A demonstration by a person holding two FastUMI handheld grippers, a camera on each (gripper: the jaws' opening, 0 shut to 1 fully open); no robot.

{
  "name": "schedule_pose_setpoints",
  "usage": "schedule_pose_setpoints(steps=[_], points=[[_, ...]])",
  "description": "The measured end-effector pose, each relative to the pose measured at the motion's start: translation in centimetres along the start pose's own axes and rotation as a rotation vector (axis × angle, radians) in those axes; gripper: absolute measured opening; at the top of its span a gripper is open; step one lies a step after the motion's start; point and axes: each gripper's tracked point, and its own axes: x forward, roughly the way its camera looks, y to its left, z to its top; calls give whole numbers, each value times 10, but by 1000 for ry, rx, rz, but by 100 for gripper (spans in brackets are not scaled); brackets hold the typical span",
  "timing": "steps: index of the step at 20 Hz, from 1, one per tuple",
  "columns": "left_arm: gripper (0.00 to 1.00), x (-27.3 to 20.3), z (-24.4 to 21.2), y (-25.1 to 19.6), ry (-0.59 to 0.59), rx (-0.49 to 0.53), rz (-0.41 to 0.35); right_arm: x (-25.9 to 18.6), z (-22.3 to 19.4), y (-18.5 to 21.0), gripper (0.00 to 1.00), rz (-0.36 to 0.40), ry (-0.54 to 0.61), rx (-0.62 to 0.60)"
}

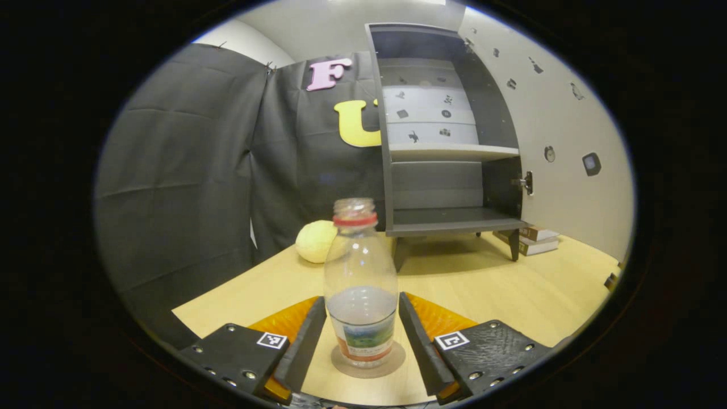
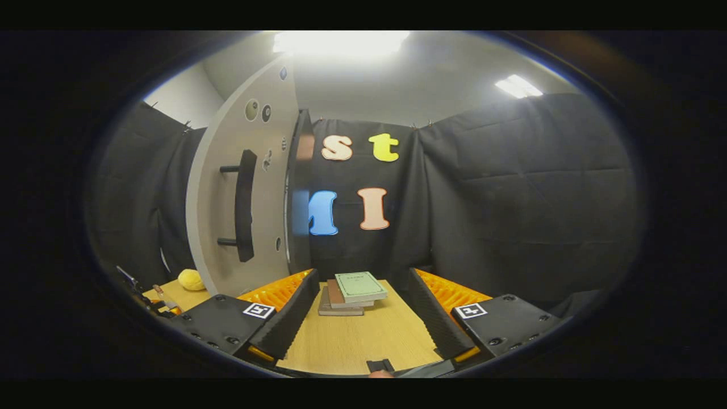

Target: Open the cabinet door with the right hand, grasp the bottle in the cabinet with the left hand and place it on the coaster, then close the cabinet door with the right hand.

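Left gripper (image 1: 362, 341) low over light wooden table (image 1: 500, 284), fingers parted around, not clearly touching, clear plastic bottle (image 1: 360, 295) upright on round coaster (image 1: 392, 363). Right gripper (image 2: 358, 326) level, spread wide and empty, beside open grey cabinet door (image 2: 258, 199).

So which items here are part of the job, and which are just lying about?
Part of the job:
bottle
coaster, under the bottle
cabinet, empty
cabinet door, open
left gripper
right gripper

Lying about:
yellow round object
stack of books
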Motion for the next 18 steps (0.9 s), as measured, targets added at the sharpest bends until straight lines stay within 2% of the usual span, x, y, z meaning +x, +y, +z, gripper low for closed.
schedule_pose_setpoints(steps=[5,7,9,10,11,14,15,16,17,18], points=[[76,-16,38,-4,-38,7,-18,0,5,-8,99,-14,-17,73],[78,-21,53,-9,-50,24,-29,1,6,-9,98,-15,-23,97],[76,-31,68,-10,-60,37,-30,4,9,-9,98,-15,-28,117],[79,-37,78,-9,-66,38,-29,7,11,-7,93,-13,-28,128],[79,-45,89,-9,-75,36,-27,11,13,-6,98,-11,-26,138],[79,-71,131,-3,-118,40,-15,23,24,5,98,13,-27,163],[76,-81,144,1,-137,41,-9,26,28,9,98,20,-32,168],[79,-90,155,6,-152,37,-7,29,35,15,93,27,-38,171],[78,-96,162,9,-156,27,-11,29,41,22,98,32,-49,171],[78,-102,168,13,-158,15,-21,30,49,28,98,34,-65,169]])
